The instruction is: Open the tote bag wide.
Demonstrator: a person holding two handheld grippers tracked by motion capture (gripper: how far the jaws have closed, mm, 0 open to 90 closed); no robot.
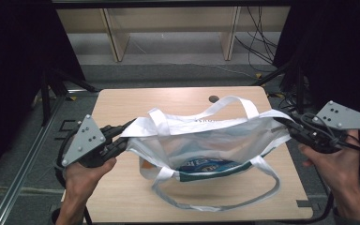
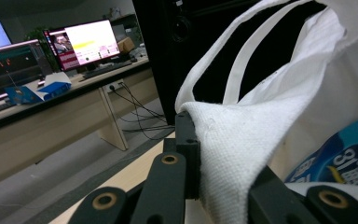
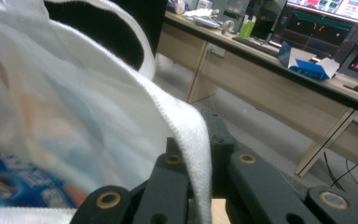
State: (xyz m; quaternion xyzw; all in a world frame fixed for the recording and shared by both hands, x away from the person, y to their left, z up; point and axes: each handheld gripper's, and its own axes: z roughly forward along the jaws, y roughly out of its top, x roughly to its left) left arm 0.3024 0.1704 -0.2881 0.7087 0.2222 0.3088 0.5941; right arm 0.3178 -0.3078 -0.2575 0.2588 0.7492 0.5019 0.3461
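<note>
The white cloth tote bag (image 1: 201, 140) hangs stretched between the two grippers over the light wooden table (image 1: 122, 197), and everything else is easiest placed against that bag. At the bag's left end, seen from above, the left gripper (image 1: 124, 135) has its black jaws pinched tight on the upper hem — in the left gripper view the thick white fabric (image 2: 242, 140) is folded right over and between the jaws, with nothing else in their bite. At the bag's opposite end the right gripper (image 1: 285, 125) is clamped the same way on the rim; the right gripper view shows the woven edge (image 3: 186, 126) running down into the narrow slot between its jaws. So each gripper sits at a corner of the bag's mouth, touching it, the mouth pulled open and taut between them. The left hand (image 1: 82, 176) and the right hand (image 1: 340, 164) grip the tool bodies just outside the bag's two ends. One strap (image 1: 234, 104) arches up at the bag's far side, and the other strap (image 1: 225, 204) droops loose onto the table on the near side. Inside the bag, low in its belly, lies a blue printed packet (image 1: 211, 165) — its lettering too blurred to read. Beyond the bag's far side stands a wooden shelf unit (image 1: 168, 28).
</note>
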